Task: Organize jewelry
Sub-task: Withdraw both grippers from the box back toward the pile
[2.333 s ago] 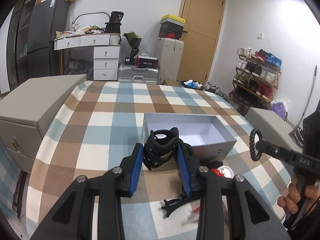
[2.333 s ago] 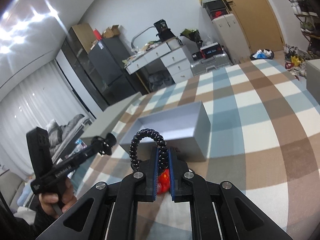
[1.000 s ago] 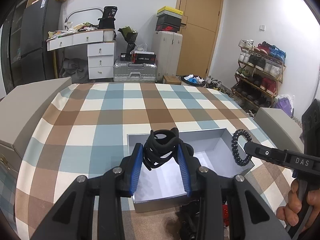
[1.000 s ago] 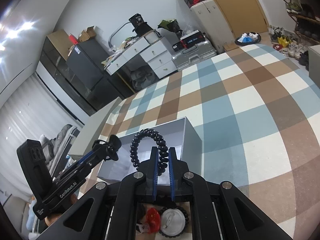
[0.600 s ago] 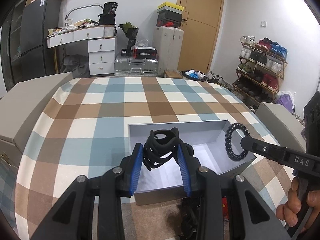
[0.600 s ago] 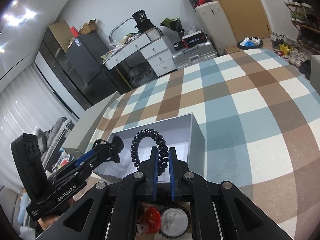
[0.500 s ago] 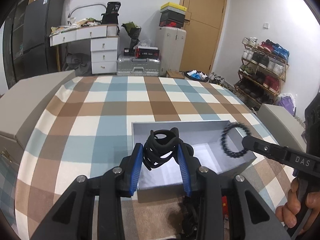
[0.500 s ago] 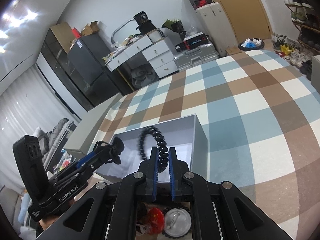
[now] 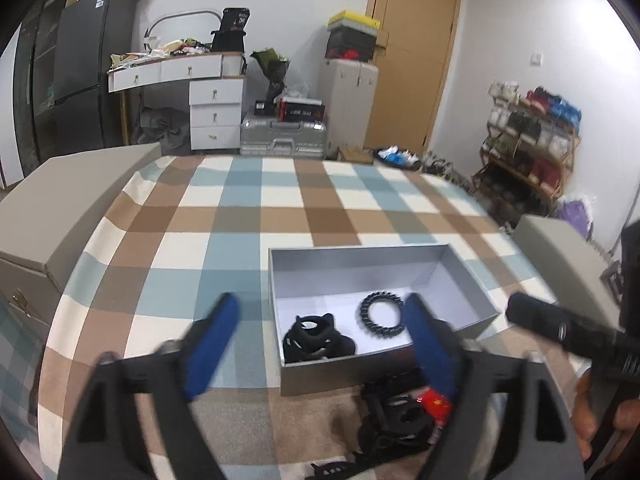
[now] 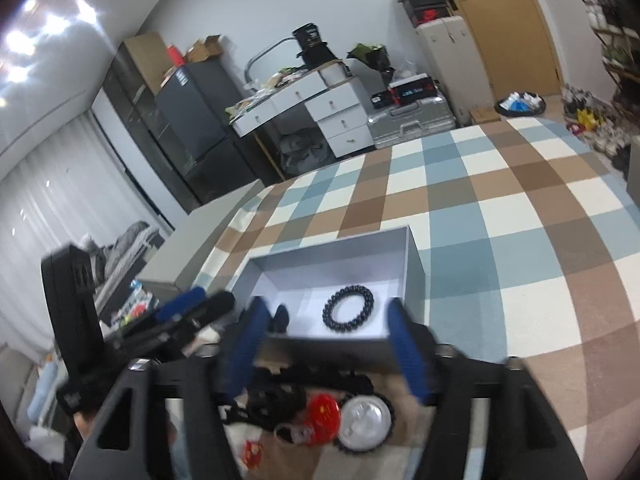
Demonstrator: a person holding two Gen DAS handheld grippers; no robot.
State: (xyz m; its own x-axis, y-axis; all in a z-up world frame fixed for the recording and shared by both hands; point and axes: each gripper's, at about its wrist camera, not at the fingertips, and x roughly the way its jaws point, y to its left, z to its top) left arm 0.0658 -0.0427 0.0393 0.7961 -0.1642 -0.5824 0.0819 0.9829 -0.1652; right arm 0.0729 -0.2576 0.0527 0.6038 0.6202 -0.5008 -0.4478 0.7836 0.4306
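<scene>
Two pieces lie inside the grey box (image 9: 384, 256): a black hair clip (image 9: 316, 340) toward its near left part and a black spiral ring (image 9: 382, 314) just beside it, to the right, the two apart. Both claws stand released with nothing between their blue pads, the left claw (image 9: 320, 344) spread wide above the box's near wall and the right claw (image 10: 328, 344) spread likewise over the same edge. My judgement is that the drop is finished and the good move now is to lift each claw straight up and back, pads wide, so neither catches the thin box wall or drags a piece out. More loose bits wait on the checked bedspread (image 9: 248, 216) just in front of the box: a black tangle (image 9: 396, 420), a small red item (image 10: 324, 416) and a silver-faced round piece (image 10: 366, 424). Taking one at a time looks wiser than grabbing into the heap. The ring shows as a closed coil of small glossy beads, lying flat; the clip looks matte, curved and toothed, resting on its side
</scene>
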